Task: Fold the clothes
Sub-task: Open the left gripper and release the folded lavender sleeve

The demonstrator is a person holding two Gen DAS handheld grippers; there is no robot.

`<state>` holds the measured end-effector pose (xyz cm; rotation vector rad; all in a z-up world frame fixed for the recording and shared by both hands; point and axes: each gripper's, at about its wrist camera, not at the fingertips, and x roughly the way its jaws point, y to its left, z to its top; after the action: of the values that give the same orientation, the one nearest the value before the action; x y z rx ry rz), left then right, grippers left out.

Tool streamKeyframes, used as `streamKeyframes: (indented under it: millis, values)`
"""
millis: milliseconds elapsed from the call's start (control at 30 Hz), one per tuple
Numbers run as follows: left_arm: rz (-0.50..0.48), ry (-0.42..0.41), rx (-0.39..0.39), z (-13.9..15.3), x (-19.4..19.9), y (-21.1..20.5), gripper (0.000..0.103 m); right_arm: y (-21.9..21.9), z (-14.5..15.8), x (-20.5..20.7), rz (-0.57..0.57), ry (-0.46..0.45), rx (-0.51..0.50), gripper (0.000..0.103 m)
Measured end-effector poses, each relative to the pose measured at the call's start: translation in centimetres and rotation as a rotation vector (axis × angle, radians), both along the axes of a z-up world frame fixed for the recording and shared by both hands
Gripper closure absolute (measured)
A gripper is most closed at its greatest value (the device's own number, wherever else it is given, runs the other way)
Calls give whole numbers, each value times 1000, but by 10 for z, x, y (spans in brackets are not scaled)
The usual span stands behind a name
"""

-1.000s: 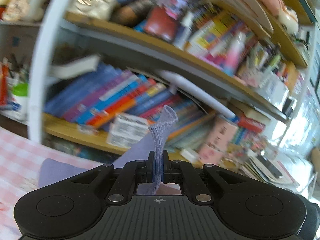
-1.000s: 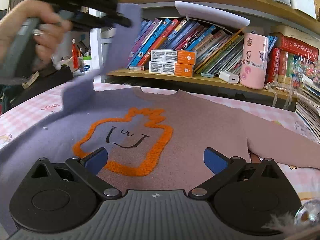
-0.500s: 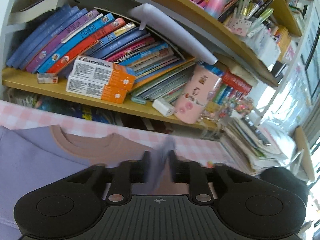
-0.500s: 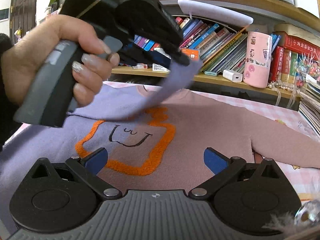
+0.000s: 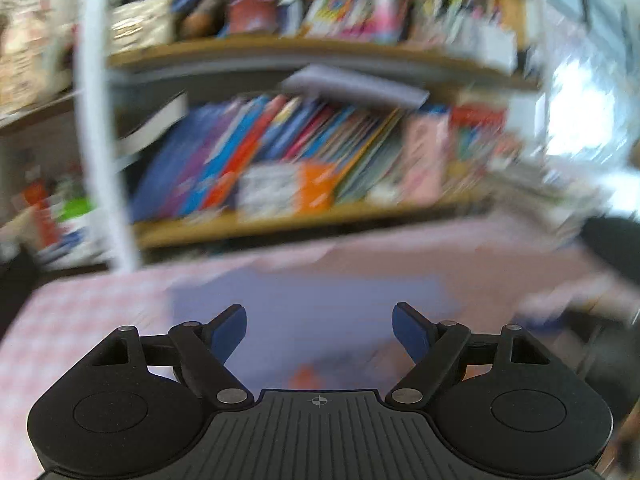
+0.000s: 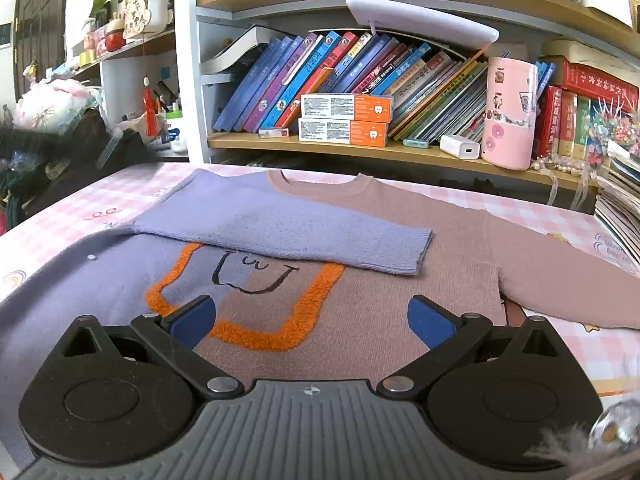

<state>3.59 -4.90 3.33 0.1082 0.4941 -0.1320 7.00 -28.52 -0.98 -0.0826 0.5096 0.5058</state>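
A sweater (image 6: pixel 360 320), half lilac and half dusty pink with an orange outline face, lies flat on the pink checked table (image 6: pixel 68 208). Its lilac sleeve (image 6: pixel 288 228) is folded across the chest, cuff to the right. The pink sleeve (image 6: pixel 560 272) stretches out to the right. My right gripper (image 6: pixel 312 320) hovers open over the sweater's lower front, nothing between its fingers. In the blurred left wrist view my left gripper (image 5: pixel 320 334) has its jaws opening, empty, above the lilac sleeve (image 5: pixel 312 300).
A bookshelf (image 6: pixel 380 148) stands right behind the table with slanted books, two orange-and-white boxes (image 6: pixel 344 120), a white charger (image 6: pixel 460 148) and a pink canister (image 6: pixel 508 112). Stacked books (image 6: pixel 620 196) sit at the table's right edge. Clutter and dark bags (image 6: pixel 60 148) fill the left.
My left gripper carried the lilac sleeve across the chest, let it go and opened; it has left the right wrist view. The sleeve now lies flat. My right gripper stayed still.
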Motion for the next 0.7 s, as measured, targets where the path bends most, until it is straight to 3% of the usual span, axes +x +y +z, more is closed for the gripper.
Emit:
streamKeyframes:
  millis: [267, 500, 700]
  values:
    - [186, 50, -75, -23, -46, 66, 21, -1, -3, 6, -25, 35, -8, 0]
    - [202, 54, -128, -28, -54, 86, 21, -1, -5, 8, -61, 52, -26, 0]
    - [171, 79, -191, -40, -57, 93, 21, 2, -4, 4, -102, 12, -60, 0]
